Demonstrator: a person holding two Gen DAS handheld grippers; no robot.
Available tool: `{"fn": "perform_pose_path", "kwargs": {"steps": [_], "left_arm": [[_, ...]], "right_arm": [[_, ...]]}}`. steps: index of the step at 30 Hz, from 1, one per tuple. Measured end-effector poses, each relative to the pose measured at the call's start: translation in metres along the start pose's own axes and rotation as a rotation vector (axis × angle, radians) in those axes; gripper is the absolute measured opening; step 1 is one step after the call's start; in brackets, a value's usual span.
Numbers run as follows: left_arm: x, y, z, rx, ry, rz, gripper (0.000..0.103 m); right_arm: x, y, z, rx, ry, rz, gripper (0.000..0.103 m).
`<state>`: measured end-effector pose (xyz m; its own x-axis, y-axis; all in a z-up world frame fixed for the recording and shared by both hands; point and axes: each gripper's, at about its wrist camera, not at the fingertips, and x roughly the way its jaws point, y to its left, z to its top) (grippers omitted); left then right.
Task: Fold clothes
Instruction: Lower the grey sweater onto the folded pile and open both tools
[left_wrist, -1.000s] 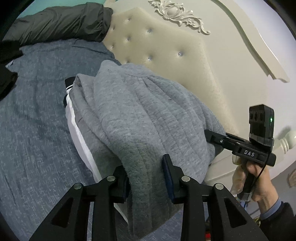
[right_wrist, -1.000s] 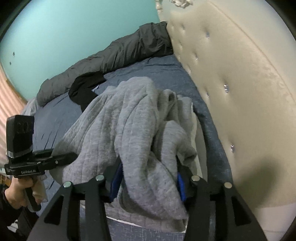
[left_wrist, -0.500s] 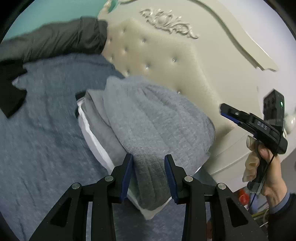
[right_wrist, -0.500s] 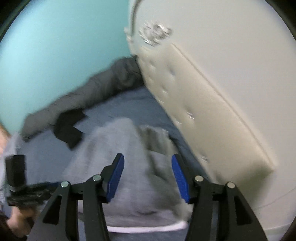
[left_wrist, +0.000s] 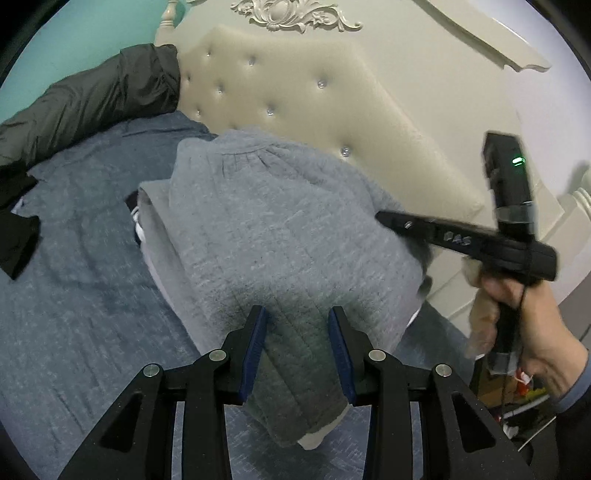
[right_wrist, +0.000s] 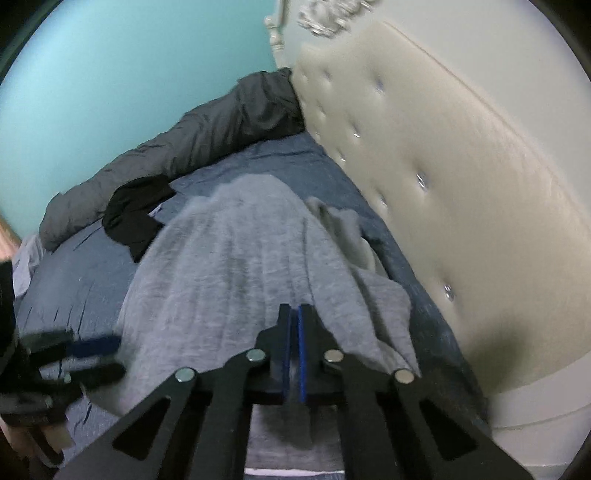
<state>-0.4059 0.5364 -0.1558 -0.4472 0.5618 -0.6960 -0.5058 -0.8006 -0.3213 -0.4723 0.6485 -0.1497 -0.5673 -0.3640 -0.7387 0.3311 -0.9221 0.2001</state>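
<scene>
Pinching grey sweater (left_wrist: 280, 229) fold, left tongs (left_wrist: 297, 328), right tongs (right_wrist: 294, 314) closed above it.

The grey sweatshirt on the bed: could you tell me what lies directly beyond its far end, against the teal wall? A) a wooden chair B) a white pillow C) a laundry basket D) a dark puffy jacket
D: beyond the grey sweatshirt, a dark puffy jacket lies along the teal wall.
</scene>
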Motion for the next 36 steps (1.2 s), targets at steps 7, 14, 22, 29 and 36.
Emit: {"fn": "perform_pose_path", "kwargs": {"steps": [7,14,22,29,36], "left_arm": [[0.004,0.001,-0.008,0.004,-0.002,0.011,0.038],[0.003,0.001,-0.008,-0.006,0.003,0.029,0.038],[0.004,0.000,-0.011,-0.009,0.003,0.038,0.038],[0.008,0.005,-0.010,-0.046,0.001,0.018,0.038],[0.007,0.005,-0.007,-0.048,0.005,0.028,0.038]], "right_arm": [[0.016,-0.009,-0.013,0.019,-0.003,0.014,0.000],[0.005,-0.005,-0.008,0.016,-0.032,0.049,0.000],[-0.018,-0.008,-0.012,-0.004,-0.086,-0.002,0.000],[0.012,-0.015,-0.021,0.047,-0.052,-0.020,0.000],[0.001,-0.017,-0.023,0.049,-0.065,0.015,0.000]]}}
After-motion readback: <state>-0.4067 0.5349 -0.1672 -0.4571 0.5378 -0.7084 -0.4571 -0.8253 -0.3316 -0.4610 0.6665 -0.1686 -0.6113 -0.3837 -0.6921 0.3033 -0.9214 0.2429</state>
